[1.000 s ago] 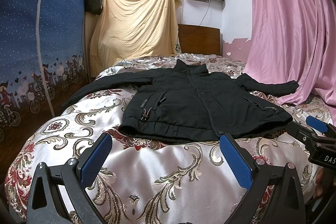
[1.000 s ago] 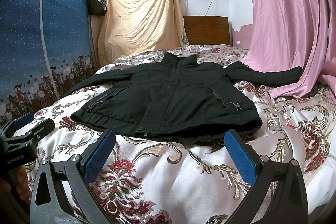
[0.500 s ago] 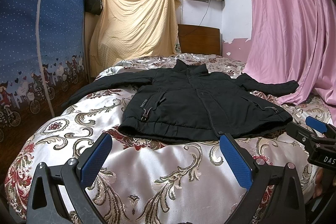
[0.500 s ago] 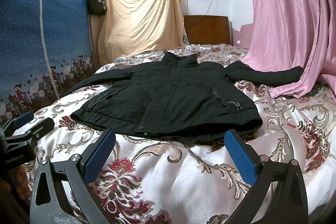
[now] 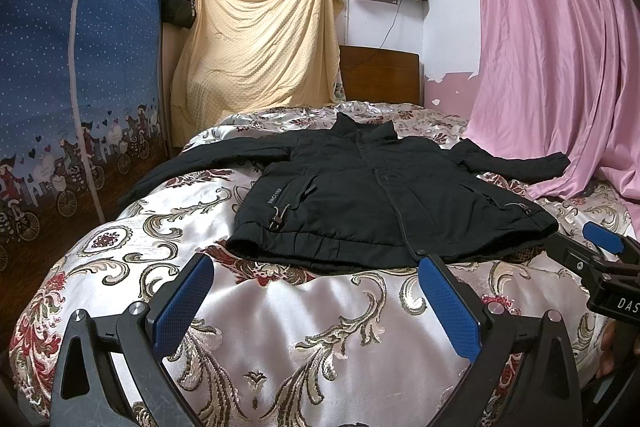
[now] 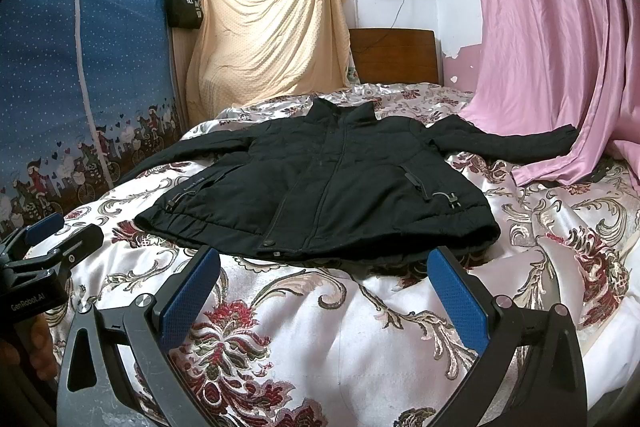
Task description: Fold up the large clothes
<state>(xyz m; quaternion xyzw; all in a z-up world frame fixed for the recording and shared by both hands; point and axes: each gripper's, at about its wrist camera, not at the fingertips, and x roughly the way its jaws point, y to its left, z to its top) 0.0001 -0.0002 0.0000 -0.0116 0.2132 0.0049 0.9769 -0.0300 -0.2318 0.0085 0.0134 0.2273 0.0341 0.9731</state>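
We count one black jacket [image 5: 384,203] — two sleeves spread — flat on one bedspread [image 5: 280,327]; our left gripper [image 5: 316,301] and right gripper [image 6: 326,293] both spread wide, grasping nothing.

Clearance record: bed [image 5: 280,339] and surrounds

Open bedspread lies between both wide-spread claws and the jacket [image 5: 384,199] hem, unobstructed. Left claw [image 5: 316,303] and right claw [image 6: 326,291] sit side by side, near each other. Jacket spans mid-bed, sleeves outstretched. Pink curtain [image 5: 560,67] drapes onto the bed's right edge, touching one sleeve cuff; blue wardrobe [image 5: 72,87] walls the left side; headboard [image 5: 380,75] closes the far end.
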